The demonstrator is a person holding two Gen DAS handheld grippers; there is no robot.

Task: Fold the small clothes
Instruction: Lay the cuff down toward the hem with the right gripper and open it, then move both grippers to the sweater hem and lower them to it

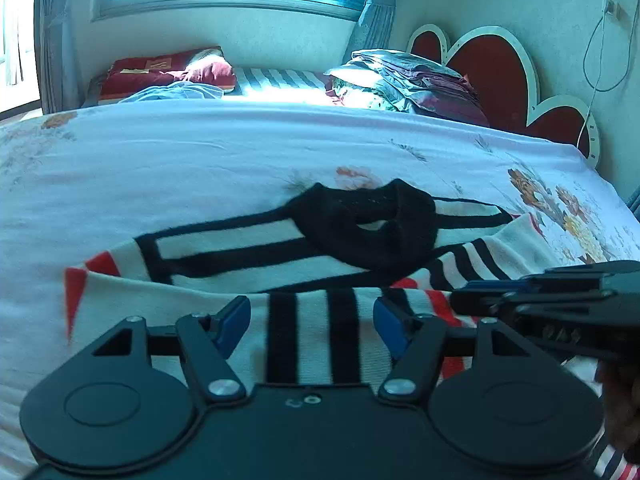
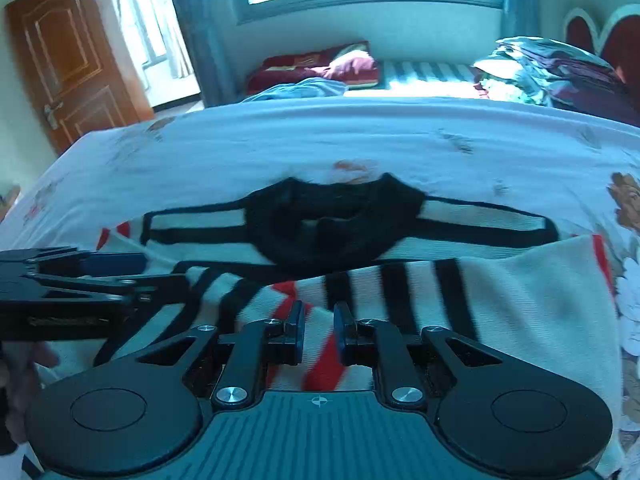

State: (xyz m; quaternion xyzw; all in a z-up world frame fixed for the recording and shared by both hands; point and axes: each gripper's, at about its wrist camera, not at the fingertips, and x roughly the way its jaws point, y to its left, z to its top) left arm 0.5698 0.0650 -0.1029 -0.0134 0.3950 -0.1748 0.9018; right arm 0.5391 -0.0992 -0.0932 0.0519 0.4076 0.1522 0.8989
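A small white sweater (image 1: 240, 276) with black and red stripes and a black collar (image 1: 368, 228) lies on the bed, sleeves folded inward. My left gripper (image 1: 312, 320) is open just over its striped near edge, fingers on either side of the black stripes. My right gripper (image 2: 318, 332) hovers over the red-striped near part of the sweater (image 2: 520, 308); its jaws stand a narrow gap apart with cloth showing between them, and I cannot tell if they pinch it. Each gripper shows from the side in the other's view: the right (image 1: 560, 300) and the left (image 2: 80, 280).
The floral sheet (image 1: 200, 160) covers the bed. A pile of folded clothes (image 1: 408, 80) and red pillows (image 1: 168, 72) lie at the far side below the window. A red heart headboard (image 1: 492, 68) stands right. A wooden door (image 2: 68, 60) is left.
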